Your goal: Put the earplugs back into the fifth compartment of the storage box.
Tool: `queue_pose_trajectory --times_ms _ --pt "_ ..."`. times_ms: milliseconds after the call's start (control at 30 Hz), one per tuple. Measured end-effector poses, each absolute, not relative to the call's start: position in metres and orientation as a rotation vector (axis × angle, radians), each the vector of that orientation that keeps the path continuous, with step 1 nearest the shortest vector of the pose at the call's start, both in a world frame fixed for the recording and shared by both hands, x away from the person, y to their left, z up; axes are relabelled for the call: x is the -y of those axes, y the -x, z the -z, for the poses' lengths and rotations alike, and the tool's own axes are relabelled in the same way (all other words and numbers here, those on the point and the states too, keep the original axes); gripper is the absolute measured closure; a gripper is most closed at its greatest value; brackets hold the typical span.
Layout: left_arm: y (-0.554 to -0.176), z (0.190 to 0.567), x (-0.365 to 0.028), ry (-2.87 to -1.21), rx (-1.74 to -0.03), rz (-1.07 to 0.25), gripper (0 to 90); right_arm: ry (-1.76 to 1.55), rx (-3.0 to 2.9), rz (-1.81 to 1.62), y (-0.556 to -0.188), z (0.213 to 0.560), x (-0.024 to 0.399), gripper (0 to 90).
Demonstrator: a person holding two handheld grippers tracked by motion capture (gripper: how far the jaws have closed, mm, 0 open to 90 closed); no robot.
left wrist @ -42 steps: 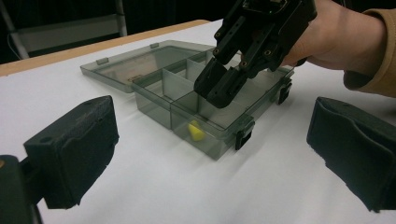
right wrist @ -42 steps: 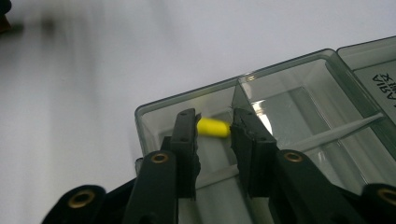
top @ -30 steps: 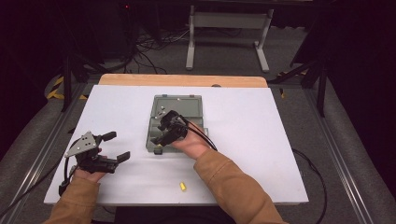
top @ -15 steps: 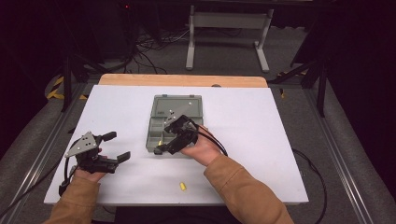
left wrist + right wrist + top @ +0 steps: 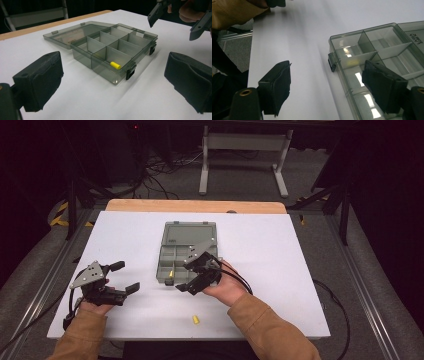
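A grey see-through compartment box [image 5: 190,251] lies open mid-table, its lid flat behind it. One small yellow piece [image 5: 170,274] rests in the front-left compartment, also seen in the left gripper view [image 5: 115,65]. A second yellow piece [image 5: 196,319] lies on the table near the front edge. My right gripper [image 5: 192,276] hovers open over the box's front edge, and the box [image 5: 377,50] sits under its right jaw. My left gripper [image 5: 122,277] stands open and empty on the table left of the box [image 5: 112,45], jaws facing it.
The white tabletop [image 5: 280,265] has free room right and left of the box. A wooden strip [image 5: 195,206] runs along the far edge. Cables [image 5: 240,280] trail from the grippers. Black latches [image 5: 130,70] hang on the box's front wall.
My right gripper has drawn back from over the box's middle toward its front edge. The left gripper has stayed in place.
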State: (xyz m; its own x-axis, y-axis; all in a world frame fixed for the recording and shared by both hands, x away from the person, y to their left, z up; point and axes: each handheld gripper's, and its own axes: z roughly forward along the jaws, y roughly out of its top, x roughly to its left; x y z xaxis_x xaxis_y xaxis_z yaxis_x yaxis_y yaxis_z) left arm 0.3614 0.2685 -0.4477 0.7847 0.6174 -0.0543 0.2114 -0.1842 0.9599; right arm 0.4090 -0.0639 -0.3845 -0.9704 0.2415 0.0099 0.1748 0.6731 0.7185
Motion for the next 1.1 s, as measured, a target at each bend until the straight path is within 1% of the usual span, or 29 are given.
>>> queue_pose_trajectory --times_ms 300,567,1100 --pt "-0.362 0.448 -0.268 -1.756 -0.644 -0.418 2.7 -0.339 -2.813 -1.154 -0.399 0.390 0.075 24.1" --pt "-0.362 0.448 -0.268 -1.756 -0.645 -0.418 2.7 -0.304 -2.816 -1.092 -0.386 0.396 0.077 25.1" --pt "-0.362 0.448 -0.268 -1.754 -0.650 -0.413 2.7 -0.321 -2.893 -1.034 -0.377 0.417 0.084 29.7"
